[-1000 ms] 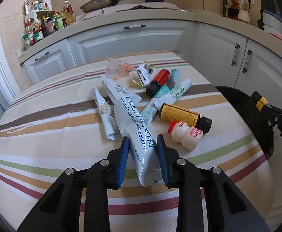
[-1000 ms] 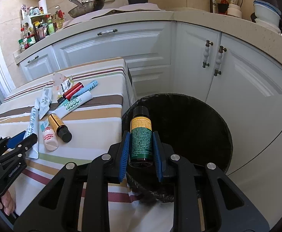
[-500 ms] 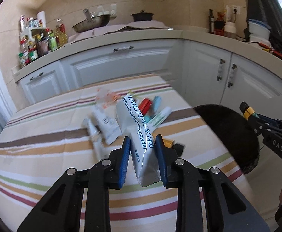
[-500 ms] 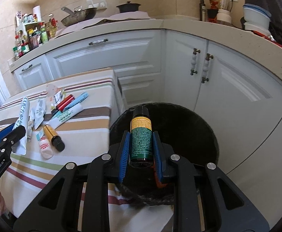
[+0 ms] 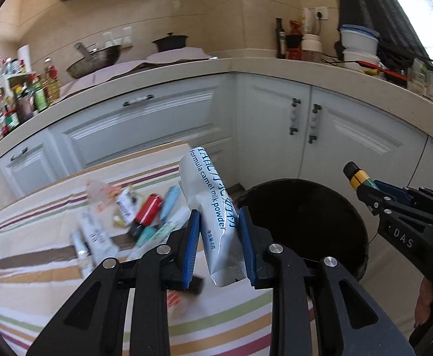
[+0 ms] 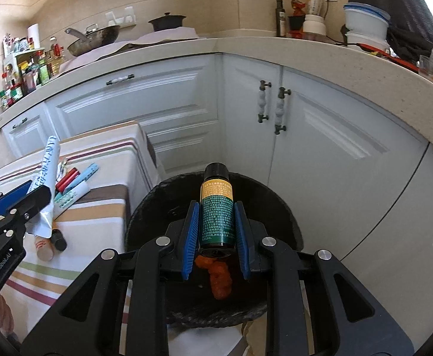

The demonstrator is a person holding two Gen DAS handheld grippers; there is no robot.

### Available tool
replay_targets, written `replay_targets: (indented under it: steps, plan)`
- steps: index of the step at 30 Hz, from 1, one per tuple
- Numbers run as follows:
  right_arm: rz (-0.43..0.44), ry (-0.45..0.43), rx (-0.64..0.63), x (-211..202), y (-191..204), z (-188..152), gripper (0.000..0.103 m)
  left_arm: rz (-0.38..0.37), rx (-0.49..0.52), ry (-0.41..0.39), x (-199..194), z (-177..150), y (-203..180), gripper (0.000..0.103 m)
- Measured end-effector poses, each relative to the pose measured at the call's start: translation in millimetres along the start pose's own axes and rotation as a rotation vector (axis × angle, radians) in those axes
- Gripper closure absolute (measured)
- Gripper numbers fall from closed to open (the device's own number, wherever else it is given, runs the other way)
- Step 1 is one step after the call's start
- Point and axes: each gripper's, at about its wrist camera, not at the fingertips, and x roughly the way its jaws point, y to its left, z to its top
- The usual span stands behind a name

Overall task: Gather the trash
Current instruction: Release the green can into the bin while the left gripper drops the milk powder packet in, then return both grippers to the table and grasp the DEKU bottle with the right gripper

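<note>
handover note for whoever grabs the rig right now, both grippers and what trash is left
Left gripper: shut on the camel milk powder sachet, held off the striped table, beside the black bin, not yet over it.
Right gripper: shut on the green-and-yellow bottle, held above the bin mouth.
Done: an orange scrap already lies in the bin.
Left: drop both held items, then clear the table: red tube, teal tubes, white sachets, small white bottle, dark-capped amber bottle.

Glossy foil sachet (image 5: 216, 219), striped cloth (image 5: 38, 267)
</note>
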Motion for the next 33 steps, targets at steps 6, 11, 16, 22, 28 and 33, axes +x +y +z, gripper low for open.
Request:
replay_targets:
  steps: [6, 11, 16, 22, 28, 33]
  plan:
    - [-0.021, -0.001, 0.015, 7, -11, 3, 0.080, -0.031, 0.033, -0.001, 14, 8, -16, 0.075]
    - [-0.027, 0.005, 0.025, 16, -19, 4, 0.080, -0.058, 0.067, 0.012, 32, 12, -32, 0.075]
    - [-0.026, 0.006, 0.039, 29, -24, 7, 0.078, -0.072, 0.108, 0.027, 53, 15, -46, 0.073]
    - [-0.039, 0.001, 0.051, 36, -30, 11, 0.067, -0.067, 0.101, 0.045, 62, 15, -47, 0.056]
    - [-0.035, -0.007, 0.048, 30, -25, 11, 0.067, -0.046, 0.055, 0.019, 47, 17, -31, 0.050]
    - [0.005, -0.010, 0.028, 23, -8, 10, 0.067, -0.003, 0.009, 0.013, 27, 13, -5, 0.047]
